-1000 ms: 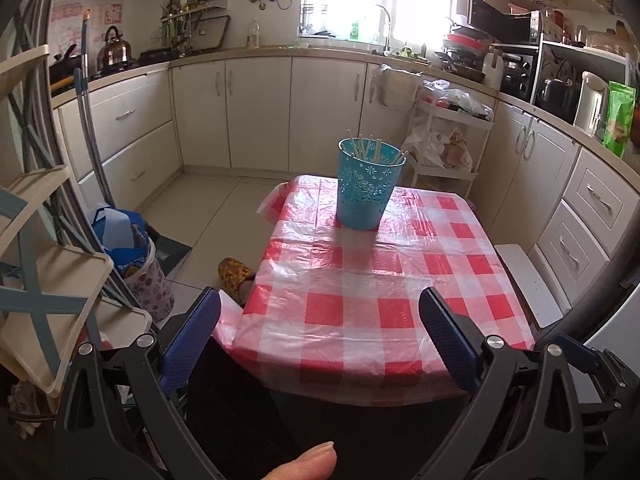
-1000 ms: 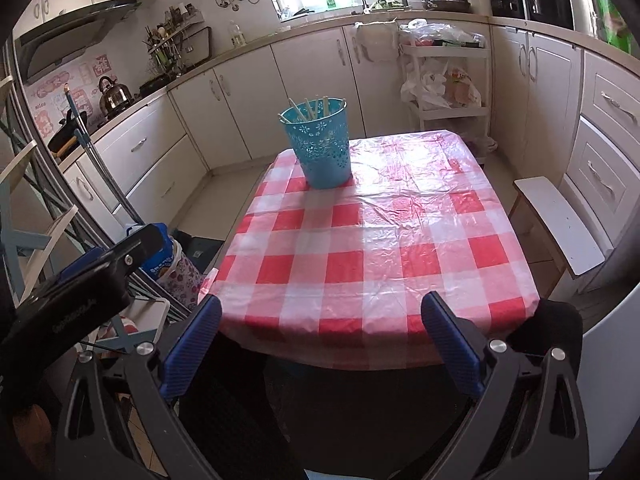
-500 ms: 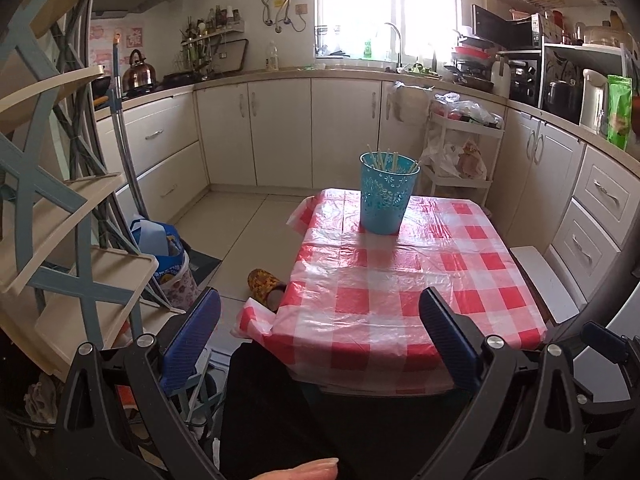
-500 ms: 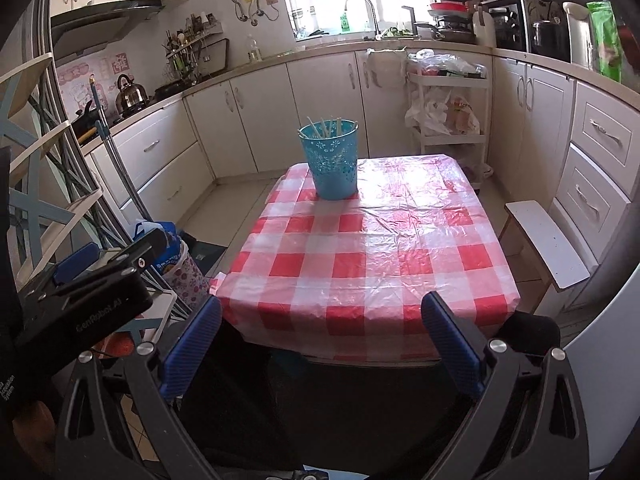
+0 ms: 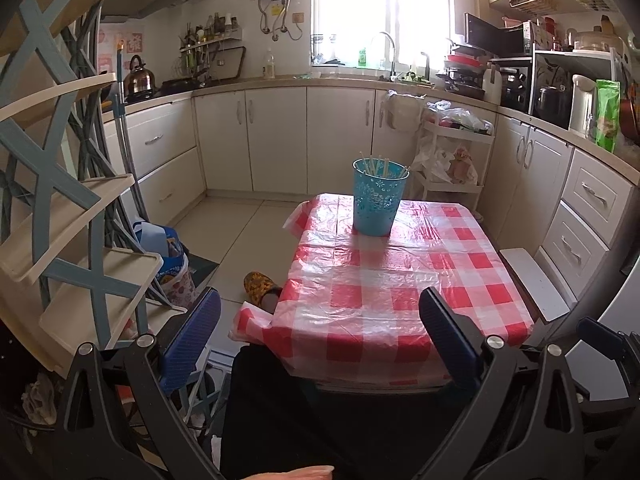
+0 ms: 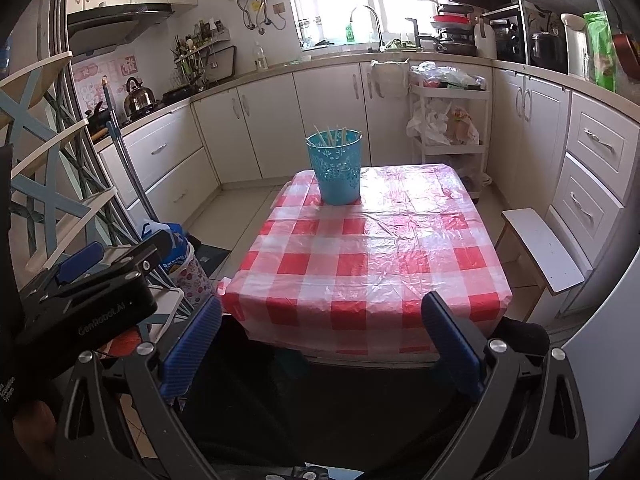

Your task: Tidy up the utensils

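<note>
Kitchen w/ cream cabinets on three sides, bright window over the sink at the back. Center is a small table under a red-and-white checked plastic tablecloth (image 5: 400, 280). Only thing on it is a teal perforated utensil holder (image 5: 378, 199), upright at the far end, w/ several thin pale sticks (chopsticks, I think) (image 5: 376, 166) standing inside, tips above the rim. Rest of the cloth is bare.

My left gripper (image 5: 320, 340) is open, blue pads wide apart, nothing between them, held short of the near table edge. My right gripper (image 6: 320, 340) is likewise spread wide and empty, also short of the near edge. Holder is well apart from both.

From the right wrist cam I see the left unit's body at lower left w/ white lettering "GenRobot.AI" (image 6: 102, 322). Other writing: pink wall stickers by the steel kettle (image 6: 138, 96), too small to read. Green packet (image 5: 607, 114) on the right counter, print not legible.

Floor left of table: patterned slipper (image 5: 260, 290), blue bag, tiered corner shelf (image 5: 72, 216). White stool (image 6: 542, 254) right of table.
</note>
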### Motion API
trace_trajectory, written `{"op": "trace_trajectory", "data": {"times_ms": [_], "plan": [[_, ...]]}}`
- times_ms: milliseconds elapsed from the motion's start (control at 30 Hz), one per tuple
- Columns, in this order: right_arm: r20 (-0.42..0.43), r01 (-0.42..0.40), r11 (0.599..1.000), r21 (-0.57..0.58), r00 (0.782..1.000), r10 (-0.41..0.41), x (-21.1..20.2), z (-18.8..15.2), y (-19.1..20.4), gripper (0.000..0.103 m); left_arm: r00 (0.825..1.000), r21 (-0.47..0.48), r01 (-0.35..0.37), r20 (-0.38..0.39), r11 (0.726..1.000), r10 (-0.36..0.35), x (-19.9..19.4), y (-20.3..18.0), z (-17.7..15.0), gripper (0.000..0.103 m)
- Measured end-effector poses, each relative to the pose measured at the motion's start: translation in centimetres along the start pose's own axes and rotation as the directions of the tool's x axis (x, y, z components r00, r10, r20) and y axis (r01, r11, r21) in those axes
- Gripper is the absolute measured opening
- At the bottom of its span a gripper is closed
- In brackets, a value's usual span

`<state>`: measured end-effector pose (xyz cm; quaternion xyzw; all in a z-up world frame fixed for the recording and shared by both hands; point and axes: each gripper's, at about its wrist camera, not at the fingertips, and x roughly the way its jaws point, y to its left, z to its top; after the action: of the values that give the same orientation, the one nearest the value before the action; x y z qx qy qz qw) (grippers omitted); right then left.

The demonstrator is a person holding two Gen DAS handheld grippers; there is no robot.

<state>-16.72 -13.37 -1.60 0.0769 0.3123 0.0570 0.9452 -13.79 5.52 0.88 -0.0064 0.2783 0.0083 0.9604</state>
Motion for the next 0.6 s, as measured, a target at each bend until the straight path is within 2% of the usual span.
{"op": "trace_trajectory", "data": {"times_ms": [600], "plan": [[-0.013,-0.007,1.000,-0.007,1.000,0.007,-0.21,-0.42,0.63,0.096,1.000,-0.010,0.011,0.003,1.000,-0.011,-0.55,0.45,-0.12,0.095]]}}
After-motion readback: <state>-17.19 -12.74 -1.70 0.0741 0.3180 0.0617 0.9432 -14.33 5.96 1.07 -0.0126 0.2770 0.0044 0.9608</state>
